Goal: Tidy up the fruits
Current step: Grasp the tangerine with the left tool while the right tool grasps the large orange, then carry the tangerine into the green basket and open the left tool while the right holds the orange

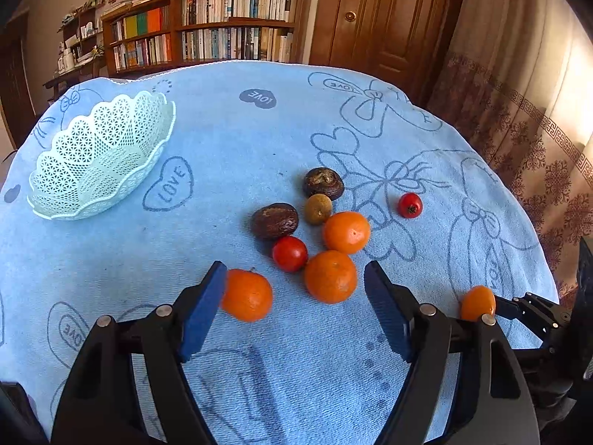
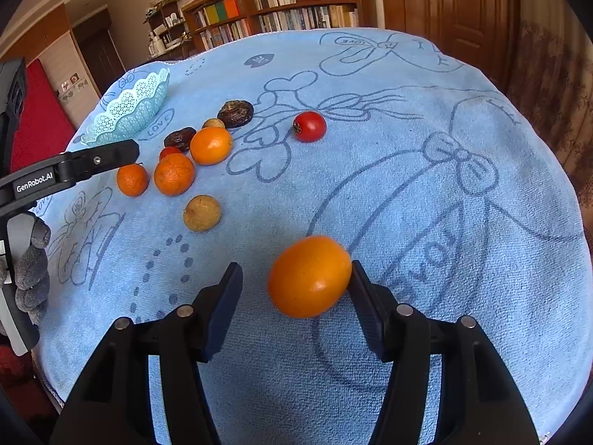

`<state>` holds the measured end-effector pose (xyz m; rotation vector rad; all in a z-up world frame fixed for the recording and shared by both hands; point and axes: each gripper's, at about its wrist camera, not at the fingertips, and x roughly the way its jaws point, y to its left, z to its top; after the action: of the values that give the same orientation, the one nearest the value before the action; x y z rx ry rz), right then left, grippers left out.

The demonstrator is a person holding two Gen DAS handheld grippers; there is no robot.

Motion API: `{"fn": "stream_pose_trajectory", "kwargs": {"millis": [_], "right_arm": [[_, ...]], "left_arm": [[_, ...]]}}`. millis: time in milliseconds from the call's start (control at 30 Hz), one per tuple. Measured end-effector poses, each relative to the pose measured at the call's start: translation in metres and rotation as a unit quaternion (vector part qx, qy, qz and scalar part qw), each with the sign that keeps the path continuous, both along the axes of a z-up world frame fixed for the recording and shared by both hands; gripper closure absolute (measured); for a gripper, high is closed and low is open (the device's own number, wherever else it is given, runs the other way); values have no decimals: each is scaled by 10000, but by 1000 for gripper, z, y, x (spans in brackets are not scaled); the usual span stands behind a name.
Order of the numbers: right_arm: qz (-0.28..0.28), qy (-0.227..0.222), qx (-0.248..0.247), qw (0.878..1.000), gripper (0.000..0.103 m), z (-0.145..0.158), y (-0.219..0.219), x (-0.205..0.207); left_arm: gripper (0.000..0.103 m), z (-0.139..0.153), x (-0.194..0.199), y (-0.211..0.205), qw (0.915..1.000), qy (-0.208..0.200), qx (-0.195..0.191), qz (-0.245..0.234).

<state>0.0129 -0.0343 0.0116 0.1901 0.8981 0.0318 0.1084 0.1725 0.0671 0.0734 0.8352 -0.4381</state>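
Loose fruit lies on the blue towel: three mandarins (image 1: pixel 330 276), two red tomatoes (image 1: pixel 290 254), two dark brown fruits (image 1: pixel 274 220) and a small tan fruit (image 1: pixel 317 208). My left gripper (image 1: pixel 296 296) is open low over the cloth, and the nearest mandarin (image 1: pixel 246 294) touches its left pad (image 1: pixel 205 307). My right gripper (image 2: pixel 296 296) is open around an oval orange fruit (image 2: pixel 309 276). That fruit leans against the right pad (image 2: pixel 365 306), with a gap to the left pad. The mint lattice basket (image 1: pixel 100 155) stands empty at the far left.
Another tan fruit (image 2: pixel 202 212) lies alone, nearer the right gripper than the main cluster. A gloved hand (image 2: pixel 31 259) holds the left gripper's body (image 2: pixel 92 163) at the left edge. A bookshelf (image 1: pixel 207 26), a wooden door (image 1: pixel 381 18) and a curtain (image 1: pixel 526 111) stand beyond the table.
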Motion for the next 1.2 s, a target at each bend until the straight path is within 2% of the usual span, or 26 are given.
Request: {"fn": "stream_pose_trajectory", "kwargs": {"millis": [133, 300, 400, 500, 533, 600, 667, 700, 767, 900, 1200], "right_arm": [[7, -1, -19, 10000, 43, 0, 1, 0], [13, -5, -48, 10000, 43, -1, 2, -1], [15, -4, -67, 10000, 43, 0, 3, -1], [19, -7, -76, 10000, 43, 0, 3, -1], [18, -7, -69, 10000, 43, 0, 3, -1], [21, -8, -67, 10000, 43, 0, 4, -1], [32, -10, -69, 10000, 44, 0, 4, -1], [38, -17, -91, 10000, 50, 0, 5, -2], [64, -8, -128, 9999, 62, 0, 7, -2], [148, -31, -196, 9997, 62, 1, 12, -2], [154, -114, 25, 9998, 62, 11, 13, -3]], "left_arm": [[26, 1, -6, 23, 10000, -35, 28, 77], [26, -20, -14, 30, 9998, 157, 39, 89], [31, -29, -13, 30, 9997, 206, 95, 117], [41, -30, -4, 27, 9996, 214, 91, 166], [47, -30, 0, 25, 9995, 235, 83, 180], [50, -32, 7, 20, 9995, 276, 52, 150], [59, -34, 9, 14, 9995, 198, 171, 171], [62, -35, 10, 13, 9994, 165, 225, 212], [63, -36, 10, 16, 9994, 192, 132, 255], [63, -33, 6, 25, 9991, 195, 13, 365], [63, -2, 4, 47, 9968, -198, -81, 775]]}}
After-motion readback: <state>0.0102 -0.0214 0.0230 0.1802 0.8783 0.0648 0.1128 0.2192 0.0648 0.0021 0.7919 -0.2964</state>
